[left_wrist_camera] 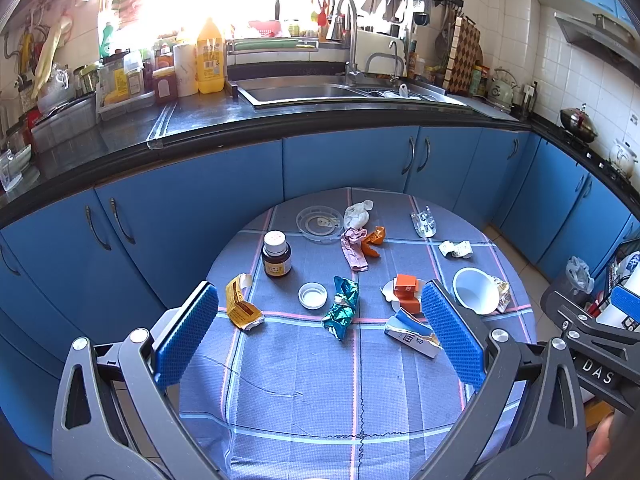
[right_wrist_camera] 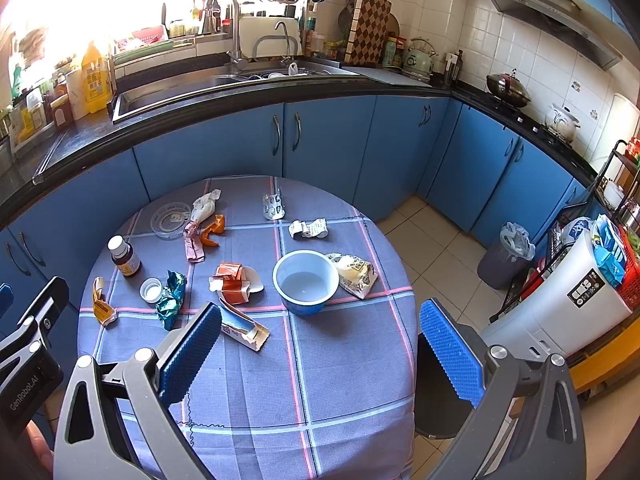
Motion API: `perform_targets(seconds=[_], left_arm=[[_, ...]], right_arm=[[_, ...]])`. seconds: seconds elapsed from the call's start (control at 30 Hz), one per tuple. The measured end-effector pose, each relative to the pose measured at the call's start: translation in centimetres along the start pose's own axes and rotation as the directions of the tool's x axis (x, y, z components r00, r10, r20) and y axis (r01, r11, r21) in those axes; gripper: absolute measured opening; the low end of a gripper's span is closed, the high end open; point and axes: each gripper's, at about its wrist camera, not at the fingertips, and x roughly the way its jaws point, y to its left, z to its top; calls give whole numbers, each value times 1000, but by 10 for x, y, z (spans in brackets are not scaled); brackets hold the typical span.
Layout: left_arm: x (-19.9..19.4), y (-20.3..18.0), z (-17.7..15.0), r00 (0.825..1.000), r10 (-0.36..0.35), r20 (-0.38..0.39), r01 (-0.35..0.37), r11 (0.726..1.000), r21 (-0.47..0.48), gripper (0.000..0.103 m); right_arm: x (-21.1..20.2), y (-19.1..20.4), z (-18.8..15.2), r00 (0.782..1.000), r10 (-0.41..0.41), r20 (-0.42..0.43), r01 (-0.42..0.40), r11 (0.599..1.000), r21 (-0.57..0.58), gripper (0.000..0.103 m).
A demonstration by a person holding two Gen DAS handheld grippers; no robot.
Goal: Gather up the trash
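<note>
Trash lies scattered on a round table with a blue checked cloth [left_wrist_camera: 304, 380]. It includes a teal foil wrapper [left_wrist_camera: 341, 307], a yellow torn packet [left_wrist_camera: 240, 304], a torn blue-white carton [left_wrist_camera: 412, 332], an orange box [left_wrist_camera: 407, 287], a white bowl [left_wrist_camera: 476, 290], a brown bottle [left_wrist_camera: 276, 256], a white cap [left_wrist_camera: 313, 295], orange peel [left_wrist_camera: 374, 242] and crumpled paper [left_wrist_camera: 456, 249]. My left gripper [left_wrist_camera: 320, 312] is open and empty above the table's near side. My right gripper [right_wrist_camera: 320, 332] is open and empty, above the table's right front; the carton [right_wrist_camera: 242, 326] lies by its left finger.
Blue cabinets and a black counter with a sink [left_wrist_camera: 304, 92] curve behind the table. A dark bin with a plastic liner [right_wrist_camera: 506, 256] stands on the tiled floor at right, beside a white appliance [right_wrist_camera: 560, 304] and a rack. A dark stool seat [right_wrist_camera: 436, 392] sits under the table's right edge.
</note>
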Motion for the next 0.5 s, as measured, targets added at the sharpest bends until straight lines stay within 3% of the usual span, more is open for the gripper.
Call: perform_targets(seconds=[0.5], left_arm=[[2, -1, -3, 1000, -2, -5, 2, 1000, 0, 100]], right_arm=[[4, -4, -3, 1000, 6, -11, -6, 1000, 0, 97]])
